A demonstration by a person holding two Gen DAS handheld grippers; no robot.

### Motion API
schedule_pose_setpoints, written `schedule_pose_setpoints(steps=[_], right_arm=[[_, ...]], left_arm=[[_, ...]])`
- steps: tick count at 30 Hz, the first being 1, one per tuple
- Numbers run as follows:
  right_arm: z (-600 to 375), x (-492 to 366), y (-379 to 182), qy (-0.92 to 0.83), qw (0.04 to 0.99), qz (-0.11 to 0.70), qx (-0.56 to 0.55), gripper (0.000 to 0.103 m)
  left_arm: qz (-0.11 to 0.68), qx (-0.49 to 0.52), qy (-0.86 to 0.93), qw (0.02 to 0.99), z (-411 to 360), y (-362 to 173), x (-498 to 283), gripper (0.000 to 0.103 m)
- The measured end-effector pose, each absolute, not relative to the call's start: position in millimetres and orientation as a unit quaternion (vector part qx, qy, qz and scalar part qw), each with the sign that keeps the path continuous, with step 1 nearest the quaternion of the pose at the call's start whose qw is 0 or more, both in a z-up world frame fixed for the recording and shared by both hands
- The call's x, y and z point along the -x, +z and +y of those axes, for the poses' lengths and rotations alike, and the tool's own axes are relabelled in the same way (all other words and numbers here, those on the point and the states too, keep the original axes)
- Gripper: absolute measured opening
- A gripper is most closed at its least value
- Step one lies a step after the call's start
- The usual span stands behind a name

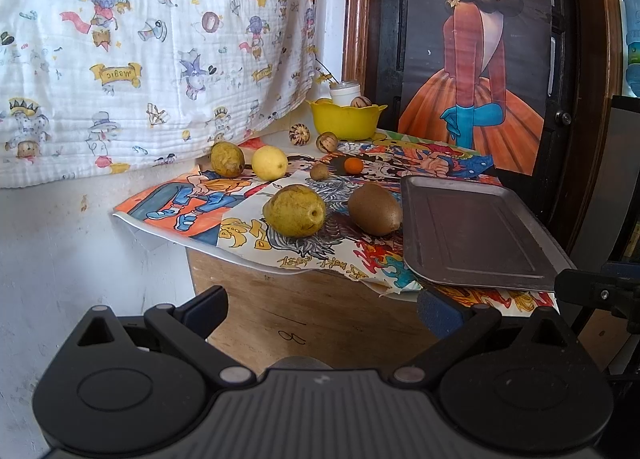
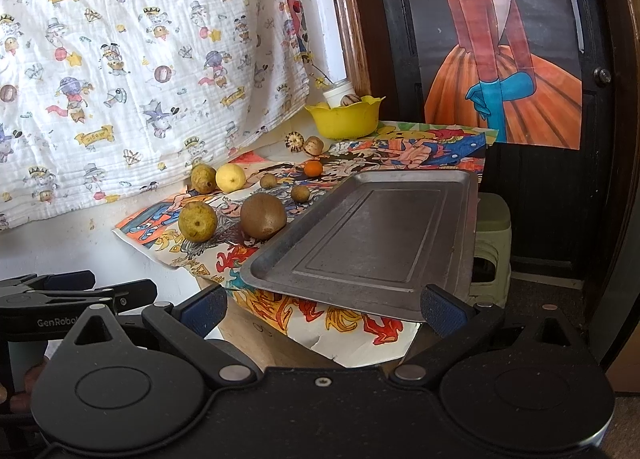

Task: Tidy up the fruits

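Note:
Fruits lie on a small table covered with cartoon paper: a green pear (image 1: 294, 210) (image 2: 197, 221), a brown kiwi (image 1: 375, 209) (image 2: 263, 216), a second green pear (image 1: 227, 159) (image 2: 203, 178), a yellow lemon (image 1: 269, 162) (image 2: 230, 177), a small orange (image 1: 353, 165) (image 2: 313, 168) and small brown fruits (image 1: 319, 171) (image 2: 300, 193). An empty metal tray (image 1: 476, 235) (image 2: 360, 239) lies at the table's right. My left gripper (image 1: 322, 313) is open and empty, in front of the table. My right gripper (image 2: 324, 311) is open and empty, at the tray's near edge.
A yellow bowl (image 1: 344, 121) (image 2: 344, 119) with a walnut and a white jar stands at the back, two walnuts (image 1: 312, 138) before it. A printed cloth (image 1: 140, 51) hangs at left. A dark door with a poster (image 1: 480, 59) stands behind. A green stool (image 2: 492, 247) sits at right.

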State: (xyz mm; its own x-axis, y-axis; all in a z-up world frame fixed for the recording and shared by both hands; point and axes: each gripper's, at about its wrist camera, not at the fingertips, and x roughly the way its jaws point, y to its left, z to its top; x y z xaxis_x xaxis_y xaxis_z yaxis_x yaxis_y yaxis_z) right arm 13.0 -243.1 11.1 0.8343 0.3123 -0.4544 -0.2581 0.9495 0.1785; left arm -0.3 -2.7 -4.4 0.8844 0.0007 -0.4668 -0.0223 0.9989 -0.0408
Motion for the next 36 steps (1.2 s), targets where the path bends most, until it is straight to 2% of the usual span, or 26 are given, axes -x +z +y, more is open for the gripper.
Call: schedule_pose_setpoints(steps=[13, 27, 36], right_arm=[[-250, -35, 18, 0.167, 0.959, 0.223, -0.043, 0.103], [-225, -108, 57, 0.217, 0.951, 0.178, 0.131, 0.103], [-185, -163, 36, 0.301, 0.906, 0.223, 0.197, 0.102]], left_arm=[[0.249, 0.041, 0.035, 0.967, 19, -1, -20, 0.103], [0.239, 0.086, 0.04, 0.966, 53, 14, -77, 0.103], [0.283, 0.161, 0.016, 0.945, 68, 9, -125, 0.102]])
